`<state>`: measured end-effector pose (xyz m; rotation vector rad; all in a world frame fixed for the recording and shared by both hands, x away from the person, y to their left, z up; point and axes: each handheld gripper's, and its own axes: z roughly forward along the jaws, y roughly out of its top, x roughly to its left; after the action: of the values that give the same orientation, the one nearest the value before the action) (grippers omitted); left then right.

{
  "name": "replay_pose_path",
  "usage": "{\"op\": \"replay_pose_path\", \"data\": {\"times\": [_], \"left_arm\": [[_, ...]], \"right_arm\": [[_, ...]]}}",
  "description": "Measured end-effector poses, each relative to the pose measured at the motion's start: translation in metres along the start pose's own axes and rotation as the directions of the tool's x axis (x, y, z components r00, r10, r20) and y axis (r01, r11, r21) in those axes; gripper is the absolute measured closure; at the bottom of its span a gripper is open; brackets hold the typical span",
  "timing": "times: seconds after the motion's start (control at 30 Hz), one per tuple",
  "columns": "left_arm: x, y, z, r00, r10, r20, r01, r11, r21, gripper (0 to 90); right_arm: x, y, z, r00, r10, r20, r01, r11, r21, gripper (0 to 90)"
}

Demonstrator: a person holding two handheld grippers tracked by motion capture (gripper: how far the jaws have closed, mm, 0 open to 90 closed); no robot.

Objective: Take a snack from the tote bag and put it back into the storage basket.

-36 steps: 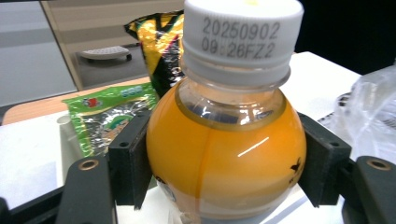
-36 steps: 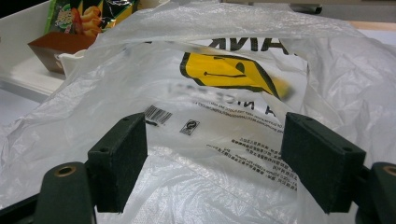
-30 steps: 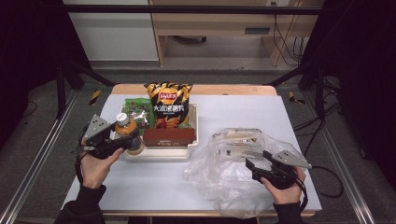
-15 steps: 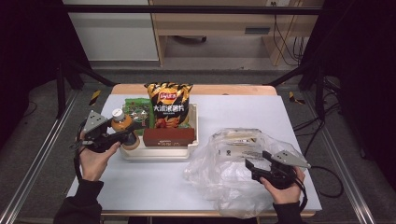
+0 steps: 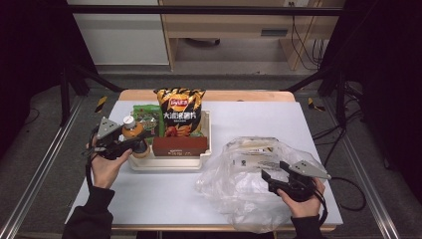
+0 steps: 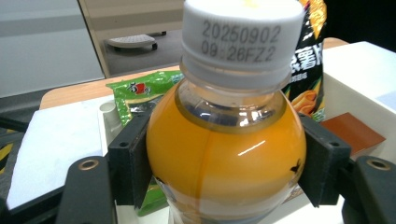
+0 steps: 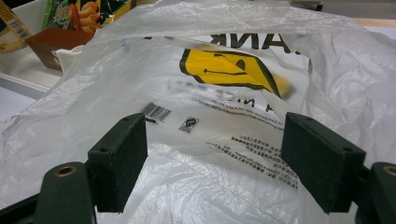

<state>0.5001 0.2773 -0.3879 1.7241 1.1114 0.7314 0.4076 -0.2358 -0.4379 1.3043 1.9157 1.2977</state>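
Left gripper (image 5: 133,144) lowered, bottle (image 6: 226,154) clamped between jaws

Light falls from above onto the white table (image 5: 259,124), bright against dark, dim surroundings left and right, and the high view is soft and grainy (small print on the packets stays unreadable). In the left gripper view the orange bottle (image 6: 226,154) carries a short streak of glare. In the right gripper view the plastic bag (image 7: 224,93) blurs toward its far lettering.
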Motion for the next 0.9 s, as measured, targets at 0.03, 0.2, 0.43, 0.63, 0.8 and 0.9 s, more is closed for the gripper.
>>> {"op": "replay_pose_path", "data": {"times": [0.03, 0.2, 0.43, 0.63, 0.8, 0.9], "left_arm": [[0.0, -0.001, 0.001, 1.0, 0.0, -0.001, 0.0, 1.0, 0.004, 30.0], [0.002, -0.008, 0.004, 1.0, -0.001, 0.002, 0.001, 0.9998, 0.018, 30.0], [0.006, -0.02, 0.008, 1.0, -0.004, -0.004, 0.005, 0.9993, 0.036, 30.0], [0.008, -0.027, 0.009, 0.9999, -0.009, -0.006, 0.009, 0.9986, 0.051, 29.9], [0.008, -0.029, 0.009, 0.9999, -0.008, -0.009, 0.008, 0.9985, 0.055, 29.9], [0.007, -0.029, 0.01, 0.9998, -0.014, -0.015, 0.014, 0.9984, 0.055, 29.7]], "right_arm": [[0.0, 0.0, 0.0, 1.0, 0.0, 0.0, 0.0, 1.0, 0.0, 23.2], [0.0, 0.0, 0.0, 1.0, 0.0, 0.0, 0.0, 1.0, 0.001, 23.2], [0.0, 0.0, 0.0, 1.0, 0.0, 0.0, 0.0, 1.0, 0.003, 23.2], [0.0, 0.0, 0.0, 1.0, -0.003, 0.001, 0.003, 1.0, 0.005, 23.2], [0.0, 0.0, 0.0, 1.0, -0.003, 0.002, 0.003, 1.0, 0.005, 23.2], [0.0, 0.0, 0.0, 1.0, -0.002, 0.001, 0.002, 1.0, 0.006, 23.2]]}}
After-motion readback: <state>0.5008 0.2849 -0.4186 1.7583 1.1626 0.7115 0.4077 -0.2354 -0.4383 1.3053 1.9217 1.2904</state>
